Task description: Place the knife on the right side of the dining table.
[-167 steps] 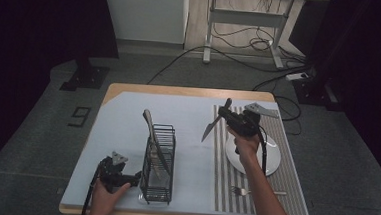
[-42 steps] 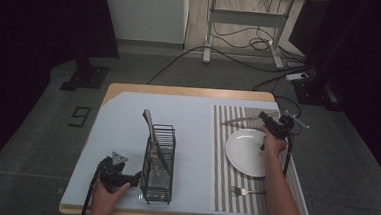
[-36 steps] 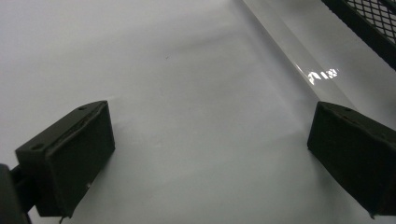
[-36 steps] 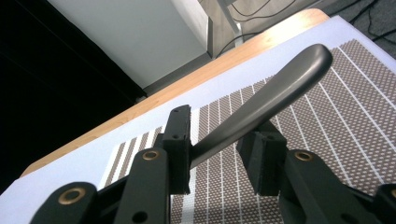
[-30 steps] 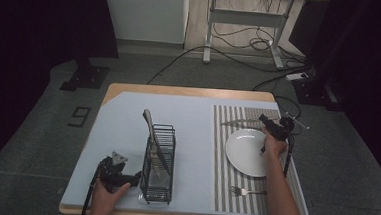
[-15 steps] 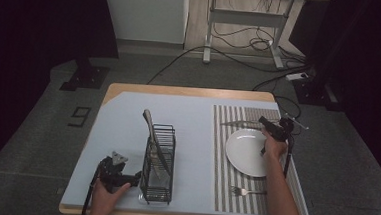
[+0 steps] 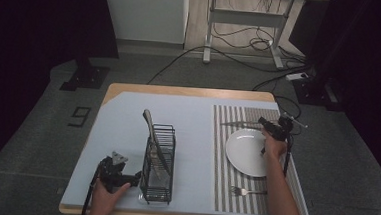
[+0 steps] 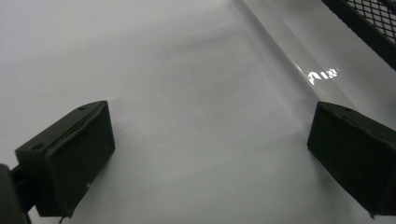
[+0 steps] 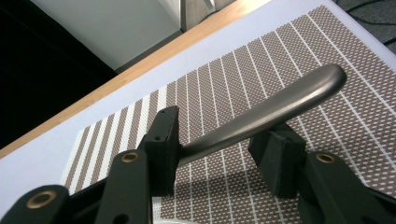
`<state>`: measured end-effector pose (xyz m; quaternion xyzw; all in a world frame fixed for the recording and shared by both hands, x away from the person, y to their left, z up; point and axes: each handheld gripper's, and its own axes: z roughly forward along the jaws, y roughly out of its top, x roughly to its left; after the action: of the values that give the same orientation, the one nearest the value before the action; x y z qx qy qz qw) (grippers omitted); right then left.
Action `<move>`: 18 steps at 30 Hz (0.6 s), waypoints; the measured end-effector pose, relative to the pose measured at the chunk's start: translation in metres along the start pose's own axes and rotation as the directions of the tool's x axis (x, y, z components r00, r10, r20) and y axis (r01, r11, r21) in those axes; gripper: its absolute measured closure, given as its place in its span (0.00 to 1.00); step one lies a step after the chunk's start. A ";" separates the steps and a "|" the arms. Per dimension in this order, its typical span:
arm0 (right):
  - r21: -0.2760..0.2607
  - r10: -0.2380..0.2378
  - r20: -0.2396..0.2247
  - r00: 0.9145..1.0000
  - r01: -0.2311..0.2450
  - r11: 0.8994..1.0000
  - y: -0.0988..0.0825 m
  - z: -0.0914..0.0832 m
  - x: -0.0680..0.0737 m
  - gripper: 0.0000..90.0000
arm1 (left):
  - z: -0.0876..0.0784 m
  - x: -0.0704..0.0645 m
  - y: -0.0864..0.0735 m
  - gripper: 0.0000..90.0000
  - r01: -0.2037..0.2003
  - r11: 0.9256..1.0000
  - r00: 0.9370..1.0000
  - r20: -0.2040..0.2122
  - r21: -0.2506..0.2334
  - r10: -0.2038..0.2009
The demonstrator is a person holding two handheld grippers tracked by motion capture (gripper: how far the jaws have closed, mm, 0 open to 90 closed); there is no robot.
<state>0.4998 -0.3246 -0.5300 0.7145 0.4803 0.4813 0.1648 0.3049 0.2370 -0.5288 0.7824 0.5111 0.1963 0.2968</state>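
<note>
A metal knife lies along the back of the striped placemat, just beyond the white plate. My right gripper is at its near end. In the right gripper view the knife's handle runs between the parted jaws of the right gripper, low over the mat; its narrow end touches the left jaw. My left gripper rests on the table beside the black wire rack. It stands wide open over bare tabletop, with nothing between its fingers.
A utensil leans up out of the rack. A fork lies on the placemat in front of the plate. The table's back edge is wooden, and cables run over the floor beyond it.
My right gripper brought the knife from mid-air left of the plate down to the back of the placemat, where it has held nearly still for the last second. The left gripper has not moved.
</note>
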 end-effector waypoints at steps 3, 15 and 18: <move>0.017 0.009 0.008 1.000 -0.009 1.000 0.001 0.000 0.000 0.58 | 0.000 0.000 0.000 0.00 0.000 1.000 1.000 0.000 0.000 0.000; 0.090 0.041 0.037 0.998 -0.044 0.995 0.004 0.001 0.001 0.54 | 0.000 0.000 0.000 0.00 0.000 1.000 1.000 0.000 0.000 0.000; 0.104 0.049 0.038 0.998 -0.053 0.993 0.005 0.001 0.001 0.53 | 0.000 0.000 0.000 0.00 0.000 1.000 1.000 0.000 0.000 0.000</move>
<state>0.5035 -0.3263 -0.5269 0.7426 0.4836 0.4468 0.1231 0.3049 0.2370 -0.5288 0.7825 0.5110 0.1963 0.2967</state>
